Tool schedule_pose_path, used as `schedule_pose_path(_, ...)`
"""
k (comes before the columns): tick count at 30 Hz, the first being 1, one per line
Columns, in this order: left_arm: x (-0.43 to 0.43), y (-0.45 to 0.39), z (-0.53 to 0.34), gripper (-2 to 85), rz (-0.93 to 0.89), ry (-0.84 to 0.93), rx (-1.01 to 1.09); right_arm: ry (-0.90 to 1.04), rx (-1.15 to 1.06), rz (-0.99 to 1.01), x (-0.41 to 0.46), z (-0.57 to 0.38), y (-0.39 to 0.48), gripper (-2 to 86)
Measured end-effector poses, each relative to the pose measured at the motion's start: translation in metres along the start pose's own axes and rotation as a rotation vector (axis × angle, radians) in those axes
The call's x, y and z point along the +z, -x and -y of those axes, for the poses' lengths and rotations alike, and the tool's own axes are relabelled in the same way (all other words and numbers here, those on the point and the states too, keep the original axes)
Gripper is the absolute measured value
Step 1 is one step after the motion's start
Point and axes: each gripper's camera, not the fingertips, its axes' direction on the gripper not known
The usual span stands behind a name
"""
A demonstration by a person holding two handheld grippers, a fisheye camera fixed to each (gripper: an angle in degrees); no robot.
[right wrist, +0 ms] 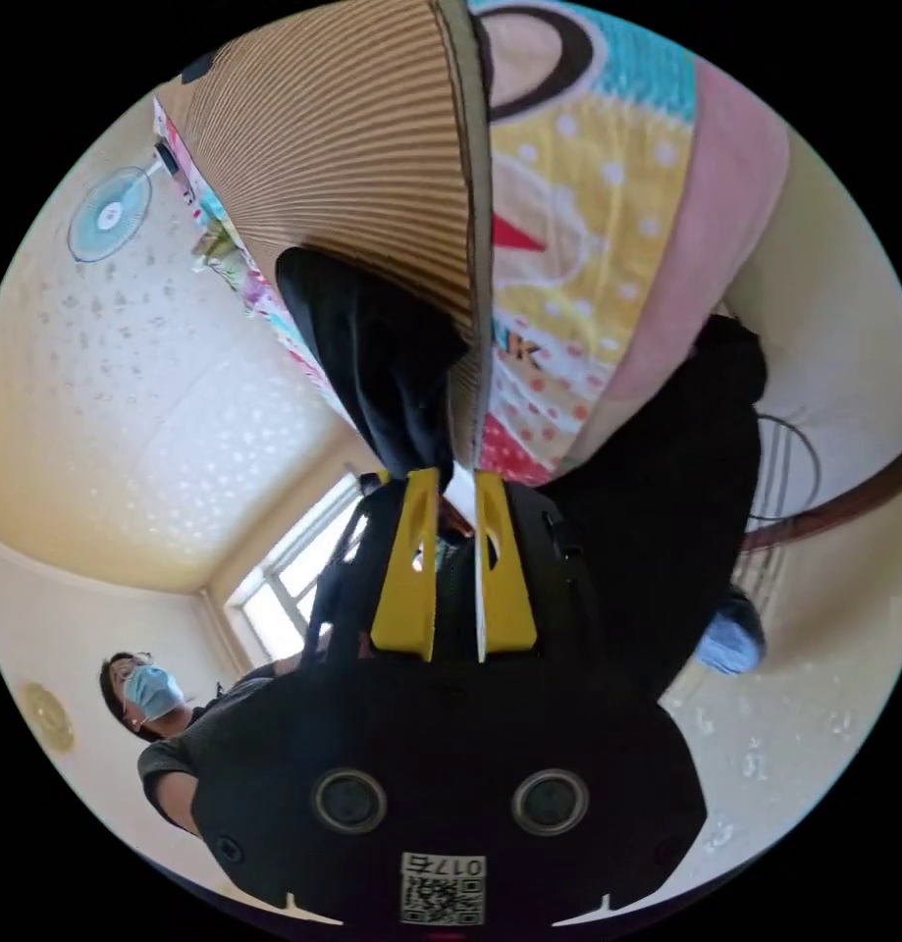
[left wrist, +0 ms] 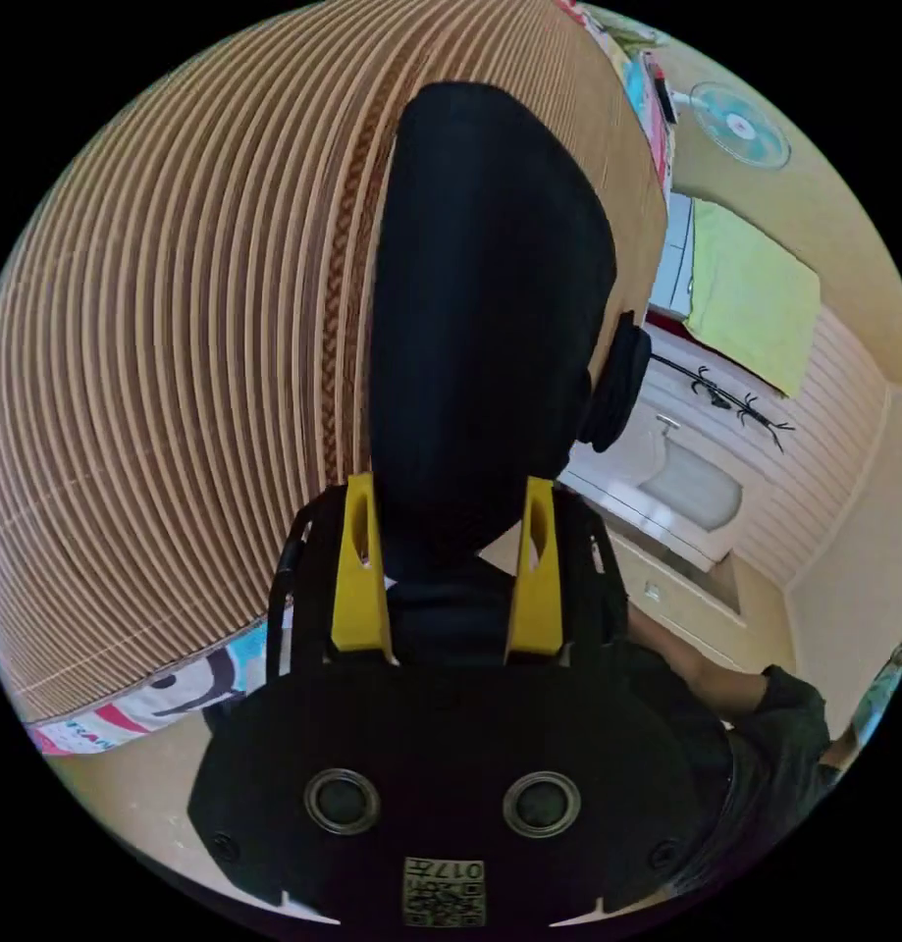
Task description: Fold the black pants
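Note:
In the left gripper view the black pants (left wrist: 490, 294) lie as a long folded band on a brown striped mat (left wrist: 176, 373). My left gripper (left wrist: 449, 491) has its yellow jaws pressed on either side of the band's near end. In the right gripper view another part of the black pants (right wrist: 372, 353) tapers down from the mat's edge (right wrist: 475, 294) into my right gripper (right wrist: 455, 476). That gripper's jaws stand almost together on the cloth. More black fabric (right wrist: 666, 491) hangs down past the side of the bed.
A colourful patterned blanket (right wrist: 588, 245) lies under the mat. A person in a dark top (right wrist: 176, 765) stands behind the grippers, with a sleeve (left wrist: 774, 726) in view. A fan (left wrist: 740, 123), a yellow-green cloth (left wrist: 755, 294), a white cabinet (left wrist: 686, 491) and a window (right wrist: 293, 579) are around.

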Motion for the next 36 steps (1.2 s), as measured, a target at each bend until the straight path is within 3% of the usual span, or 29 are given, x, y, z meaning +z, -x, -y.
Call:
schedule_pose_path(3,0.016,0.020,0.004,10.1,-0.159,0.025,-0.111,0.048,0.000,0.104,0.035,0.008,-0.007,19.8)
schedule_pose_path(6,0.031,0.004,0.000,8.1,-0.285,0.058,-0.079,0.110,-0.068,0.242,0.071,0.017,-0.006,27.3)
schedule_pose_path(9,0.049,-0.022,-0.009,7.8,-0.344,0.084,-0.084,0.158,-0.179,0.405,0.105,0.023,0.009,28.9)
schedule_pose_path(13,0.059,-0.063,-0.007,8.7,-0.133,0.179,0.053,0.205,-0.182,0.450,0.116,0.029,0.021,19.9)
schedule_pose_path(15,0.047,-0.071,0.003,14.8,-0.007,0.252,0.137,0.298,-0.134,0.367,0.109,0.032,0.017,15.5)
schedule_pose_path(21,-0.017,-0.017,0.017,26.1,0.080,0.211,0.130,0.384,-0.160,0.296,0.067,0.029,0.019,13.1)
schedule_pose_path(24,-0.039,0.028,0.033,27.6,-0.133,0.117,0.020,0.492,-0.165,0.324,0.056,0.026,0.022,12.6)
schedule_pose_path(27,-0.028,0.045,0.053,26.0,-0.176,0.108,0.077,0.565,-0.174,0.380,0.049,0.025,0.025,12.3)
schedule_pose_path(28,-0.020,0.047,0.056,22.8,-0.201,0.131,0.077,0.578,-0.176,0.389,0.048,0.024,0.026,12.3)
schedule_pose_path(30,0.020,0.047,0.061,13.5,-0.499,0.221,0.046,0.611,-0.191,0.393,0.043,0.023,0.029,12.1)
schedule_pose_path(34,0.045,0.028,0.044,8.9,-0.518,0.232,0.016,0.425,-0.357,0.443,0.004,0.014,0.029,11.9)
schedule_pose_path(36,0.061,0.013,0.028,7.9,-0.537,0.238,-0.029,0.188,-0.390,0.523,-0.016,-0.006,0.004,12.6)
